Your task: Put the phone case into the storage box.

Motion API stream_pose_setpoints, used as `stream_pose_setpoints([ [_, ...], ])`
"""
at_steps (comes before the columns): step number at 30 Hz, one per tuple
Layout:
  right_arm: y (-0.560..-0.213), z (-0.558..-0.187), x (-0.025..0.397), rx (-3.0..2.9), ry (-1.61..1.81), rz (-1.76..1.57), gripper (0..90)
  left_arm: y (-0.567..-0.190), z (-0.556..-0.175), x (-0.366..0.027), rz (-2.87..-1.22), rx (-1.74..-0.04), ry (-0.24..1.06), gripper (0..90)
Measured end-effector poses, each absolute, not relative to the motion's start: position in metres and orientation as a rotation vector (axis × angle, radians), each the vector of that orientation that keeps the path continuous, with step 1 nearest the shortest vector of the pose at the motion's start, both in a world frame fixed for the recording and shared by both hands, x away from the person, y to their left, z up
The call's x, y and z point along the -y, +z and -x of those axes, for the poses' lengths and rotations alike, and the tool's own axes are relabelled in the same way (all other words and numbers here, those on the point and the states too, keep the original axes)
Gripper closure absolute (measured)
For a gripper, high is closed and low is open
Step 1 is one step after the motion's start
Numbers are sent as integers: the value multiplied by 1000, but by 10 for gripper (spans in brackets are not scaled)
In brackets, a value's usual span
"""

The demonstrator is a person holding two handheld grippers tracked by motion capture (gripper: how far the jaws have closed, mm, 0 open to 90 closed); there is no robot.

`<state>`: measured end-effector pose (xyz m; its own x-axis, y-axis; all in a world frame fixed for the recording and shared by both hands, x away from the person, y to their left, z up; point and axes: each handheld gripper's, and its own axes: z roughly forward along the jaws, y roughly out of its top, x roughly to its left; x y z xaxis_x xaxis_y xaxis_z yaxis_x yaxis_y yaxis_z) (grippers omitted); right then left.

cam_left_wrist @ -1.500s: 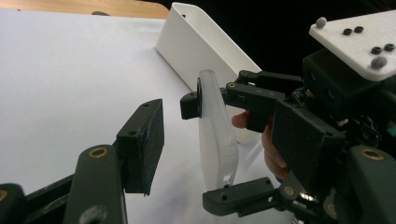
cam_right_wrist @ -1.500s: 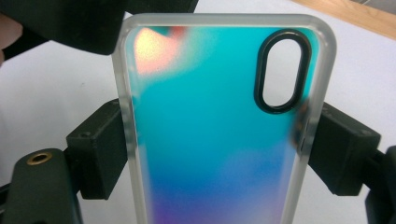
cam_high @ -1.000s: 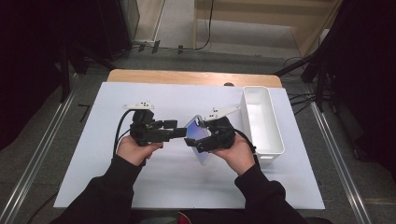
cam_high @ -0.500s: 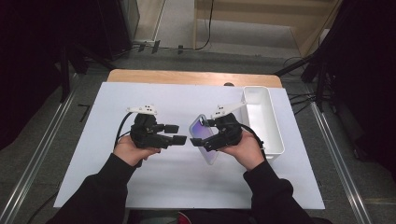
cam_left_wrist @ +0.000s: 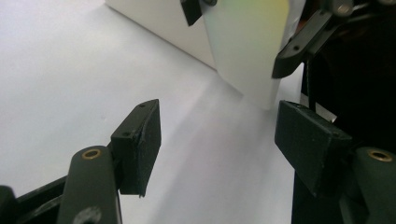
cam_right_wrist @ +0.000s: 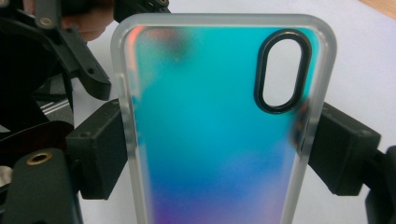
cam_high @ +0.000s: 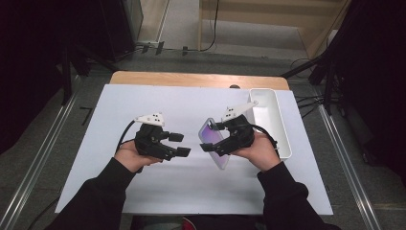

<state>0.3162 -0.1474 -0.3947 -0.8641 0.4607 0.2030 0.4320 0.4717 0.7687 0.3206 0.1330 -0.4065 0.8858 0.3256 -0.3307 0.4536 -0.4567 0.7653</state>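
Phone case (cam_right_wrist: 215, 130) bottom cut off below

Phone case (cam_right_wrist: 215, 126): translucent frosted rim, iridescent back shading teal to blue to violet. Black-ringed oval camera cutout near one top corner. Held on its long side edges, off the white table surface, tilted. In the high view the case (cam_high: 212, 139) sits right of table centre, near the white bin.

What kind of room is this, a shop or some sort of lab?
Most likely a lab or recording studio, not a shop. A white-covered table stands among dark stands and floor cables. A person works two cabled handheld grippers, the right gripper holding a phone case beside a white bin.
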Motion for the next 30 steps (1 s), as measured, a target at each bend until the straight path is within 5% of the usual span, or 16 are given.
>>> stream_pose_setpoints([
  [30,-370,-313,177,-2614,1413,-841,147,-444,-310,-146,-2143,-588,-106,314],
])
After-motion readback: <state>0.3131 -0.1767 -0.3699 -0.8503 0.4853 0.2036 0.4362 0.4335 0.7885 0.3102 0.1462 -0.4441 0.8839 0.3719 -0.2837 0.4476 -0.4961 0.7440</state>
